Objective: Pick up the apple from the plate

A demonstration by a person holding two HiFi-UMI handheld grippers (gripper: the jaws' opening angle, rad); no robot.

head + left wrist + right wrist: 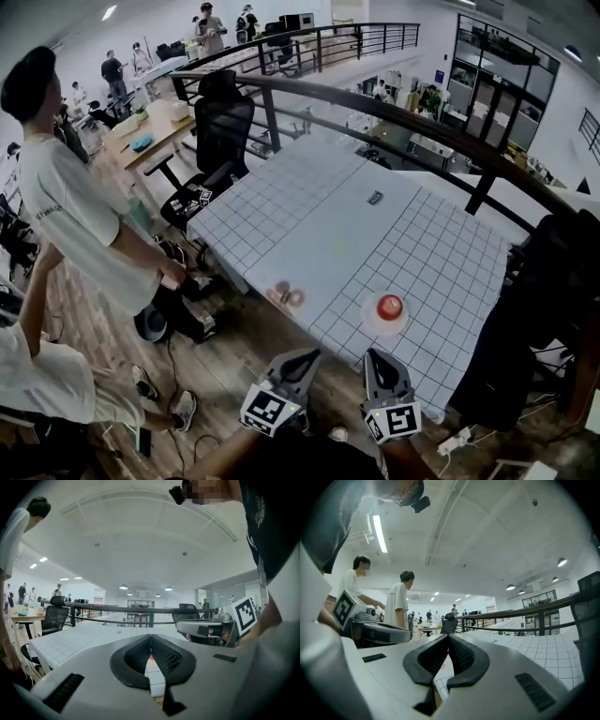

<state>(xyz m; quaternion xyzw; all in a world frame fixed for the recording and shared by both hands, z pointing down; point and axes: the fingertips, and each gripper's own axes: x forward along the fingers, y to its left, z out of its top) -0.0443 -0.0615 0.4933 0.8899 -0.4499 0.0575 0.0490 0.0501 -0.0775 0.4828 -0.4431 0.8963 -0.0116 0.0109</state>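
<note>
A red apple sits on a small white plate near the front edge of the white gridded table. Both grippers hover side by side just off that edge, pointing at the table. My left gripper is shut and empty, to the left of the plate. My right gripper is shut and empty too, right in front of the plate. In the left gripper view the jaws meet at the tips, and a red sliver of the apple shows in the gap below them. The right gripper view shows its jaws closed over the table.
Two small brownish round things lie at the table's front left edge. A person in a white shirt stands to the left, beside a black office chair. A dark railing runs behind the table. A dark bulky shape stands at the right.
</note>
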